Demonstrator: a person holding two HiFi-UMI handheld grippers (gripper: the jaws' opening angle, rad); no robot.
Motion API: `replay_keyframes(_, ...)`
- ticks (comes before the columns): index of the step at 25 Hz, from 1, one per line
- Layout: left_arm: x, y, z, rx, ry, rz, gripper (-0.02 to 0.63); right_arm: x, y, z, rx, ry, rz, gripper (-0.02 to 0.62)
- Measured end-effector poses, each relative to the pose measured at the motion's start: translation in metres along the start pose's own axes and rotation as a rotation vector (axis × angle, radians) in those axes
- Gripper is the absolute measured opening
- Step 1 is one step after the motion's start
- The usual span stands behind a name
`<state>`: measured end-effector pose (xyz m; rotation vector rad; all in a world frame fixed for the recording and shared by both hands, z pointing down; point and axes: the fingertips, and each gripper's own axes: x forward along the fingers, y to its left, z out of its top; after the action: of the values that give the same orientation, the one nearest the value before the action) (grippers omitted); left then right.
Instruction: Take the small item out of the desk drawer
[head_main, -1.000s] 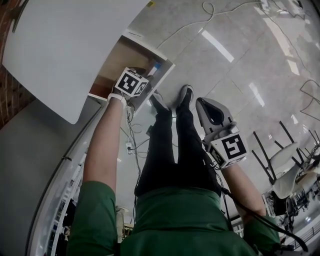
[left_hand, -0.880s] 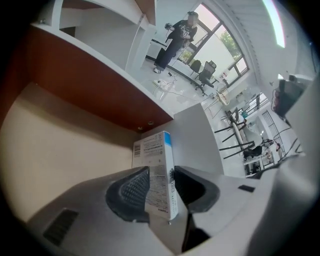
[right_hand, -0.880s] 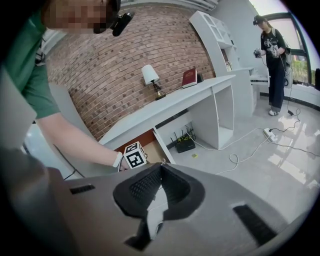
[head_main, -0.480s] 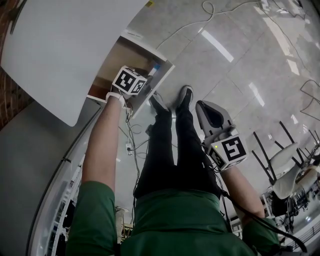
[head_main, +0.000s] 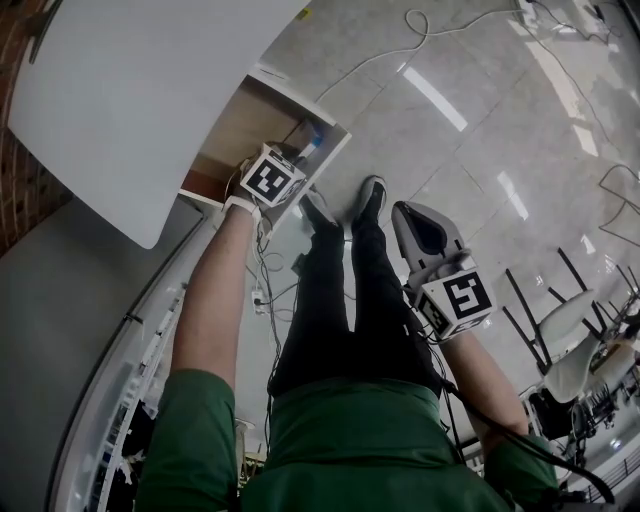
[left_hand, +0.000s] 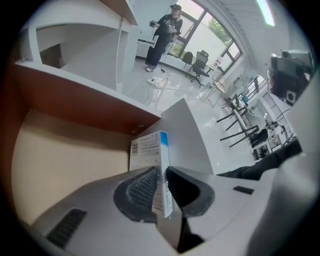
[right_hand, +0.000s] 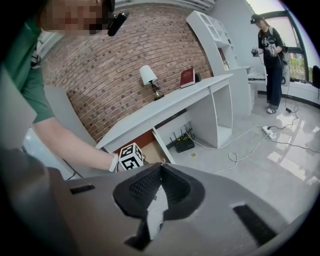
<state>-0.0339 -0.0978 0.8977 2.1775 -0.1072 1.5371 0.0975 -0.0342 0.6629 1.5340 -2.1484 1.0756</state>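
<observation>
1. The left gripper (left_hand: 162, 172) reaches down into the open desk drawer (left_hand: 60, 160); its jaws have just been closing and now press on a small white carton (left_hand: 150, 149) from both sides, one ribbed pad on each broad face.
2. The right gripper (right_hand: 159, 170) hangs beside the person's leg, well away from the drawer; its jaw tips meet with nothing between them.
3. The carton sits inside the drawer, near the corner where the brown inner wall meets the white panel; whether its lower edge rests on the drawer floor I cannot tell.
4. It looks like a thin, light cardboard pack; probably stiff along its edges but easily dented on the flat faces, so a gentle squeeze should do; the smooth printed card may slip if the hold is too slack.
5. The broad faces, close to the near end, seem the best place to hold it, which is where the pads already sit.
6. Its long axis runs along the jaws, away from the gripper; the blue-striped end points at the far wall; the narrow edge faces up.
</observation>
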Motion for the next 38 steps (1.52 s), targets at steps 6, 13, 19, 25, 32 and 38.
replay_keyframes(6,-0.010,-0.001,-0.001,0.047,-0.031,0.064,0.061,0.001,0.005,0.008,-0.026,-0.011,0.014,0.003)
replay_keyframes(13,-0.027,-0.004,0.005,0.084,-0.058,0.130,0.061,0.002,0.013,0.016,-0.051,-0.031,0.030,0.003)
replay_keyframes(19,-0.048,-0.018,0.012,0.098,-0.094,0.161,0.058,-0.007,0.021,0.026,-0.075,-0.053,0.040,0.003)
replay_keyframes(25,-0.084,-0.031,0.024,0.099,-0.178,0.192,0.058,-0.012,0.033,0.046,-0.108,-0.076,0.053,0.003)
replay_keyframes(32,-0.140,-0.053,0.037,0.072,-0.285,0.221,0.058,-0.025,0.053,0.081,-0.166,-0.130,0.073,0.003)
replay_keyframes(38,-0.188,-0.074,0.047,0.074,-0.356,0.258,0.057,-0.037,0.071,0.110,-0.220,-0.170,0.093,0.003)
